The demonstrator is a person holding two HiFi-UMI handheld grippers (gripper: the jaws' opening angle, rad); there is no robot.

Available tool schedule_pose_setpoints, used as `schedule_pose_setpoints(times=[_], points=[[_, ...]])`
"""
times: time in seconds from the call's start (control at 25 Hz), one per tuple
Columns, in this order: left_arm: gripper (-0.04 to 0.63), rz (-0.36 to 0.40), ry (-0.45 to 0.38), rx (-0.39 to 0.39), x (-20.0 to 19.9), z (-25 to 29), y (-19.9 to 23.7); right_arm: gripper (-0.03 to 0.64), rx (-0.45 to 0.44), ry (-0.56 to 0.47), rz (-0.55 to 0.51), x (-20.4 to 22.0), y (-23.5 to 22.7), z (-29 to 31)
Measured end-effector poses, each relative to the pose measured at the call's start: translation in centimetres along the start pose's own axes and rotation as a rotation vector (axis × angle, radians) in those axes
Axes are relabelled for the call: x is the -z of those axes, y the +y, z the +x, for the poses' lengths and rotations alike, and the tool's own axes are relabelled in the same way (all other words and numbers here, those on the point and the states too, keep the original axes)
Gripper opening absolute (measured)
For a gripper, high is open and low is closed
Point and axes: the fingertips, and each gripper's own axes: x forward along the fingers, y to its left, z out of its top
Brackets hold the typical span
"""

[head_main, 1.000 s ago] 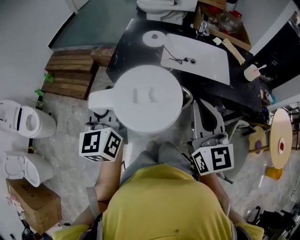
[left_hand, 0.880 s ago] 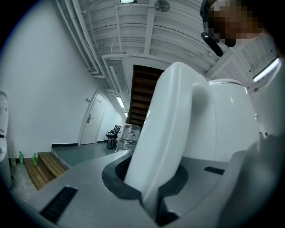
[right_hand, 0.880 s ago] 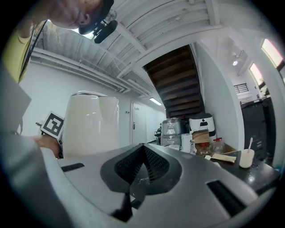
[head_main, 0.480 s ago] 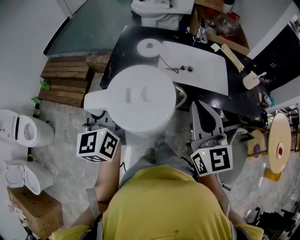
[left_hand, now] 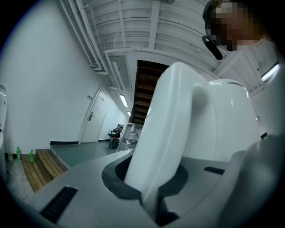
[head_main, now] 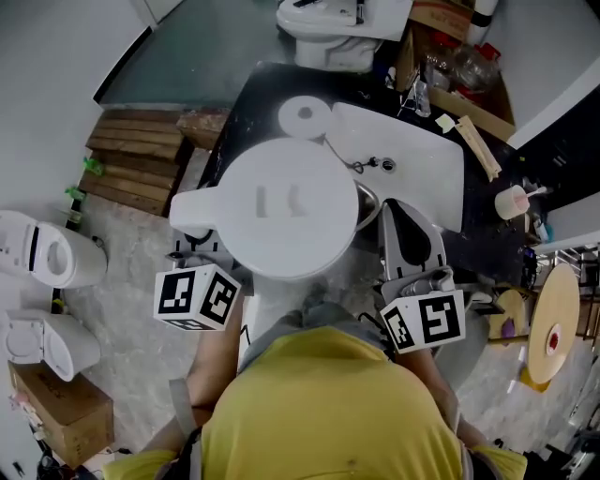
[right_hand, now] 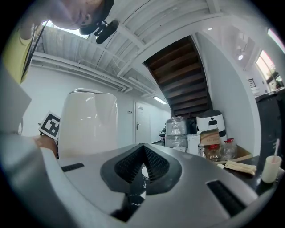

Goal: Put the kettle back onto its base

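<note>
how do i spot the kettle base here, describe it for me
Find the black counter at the top of the head view, with the white sink in it. At the sink's left end, just beyond the white kettle, lies the kettle base: the only flat white disc there, with a small hub in its middle.

A white sink (head_main: 422, 173) sits in the black bench (head_main: 246, 98), with a wooden strip (head_main: 473, 141) and a white cup (head_main: 511, 202) toward the bench's right end, a toilet (head_main: 342, 28) beyond its far edge, and wooden pallets (head_main: 141, 155) on the floor off its left edge.
</note>
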Motion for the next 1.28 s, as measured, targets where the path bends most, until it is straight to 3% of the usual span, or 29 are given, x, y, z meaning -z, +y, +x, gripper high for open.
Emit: schedule_pose_setpoints(times=[0.36, 0.64, 1.28], points=[[0.034, 0.017, -0.02, -0.053, -0.5, 3.3, 0.1, 0.015, -0.088, -0.006, 0.013, 0.2, -2.3, 3.9], [0.035, 0.013, -0.006, -0.074, -0.3, 5.0, 1.0, 0.015, -0.108, 0.015, 0.024, 0.7, -2.8, 5.5], [0.037, 0.01, 0.04, 0.032, -0.5, 13.6, 4.1, 0.015, -0.042, 0.067, 0.026, 1.1, -3.4, 12.8]])
